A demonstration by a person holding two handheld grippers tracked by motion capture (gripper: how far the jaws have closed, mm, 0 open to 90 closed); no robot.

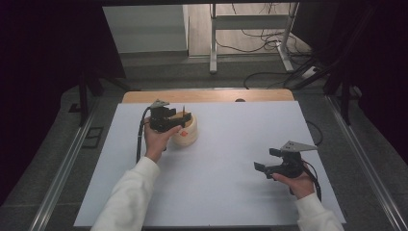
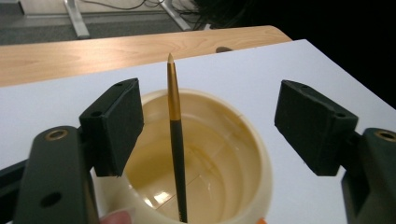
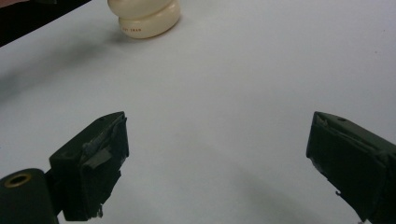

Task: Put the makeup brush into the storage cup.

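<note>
We find the left gripper (image 2: 208, 128) jaws wide apart over the cream pot (image 2: 243, 154), brush (image 2: 175, 135) untouched between; right gripper (image 3: 219, 163) jaws apart, empty.

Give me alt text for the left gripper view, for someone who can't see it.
A thin black brush with a gold band and pale tip stands inside a cream round holder, rising between the open jaws of the left gripper, which touch neither. The holder sits on a white table surface, with a wooden edge behind.
</note>
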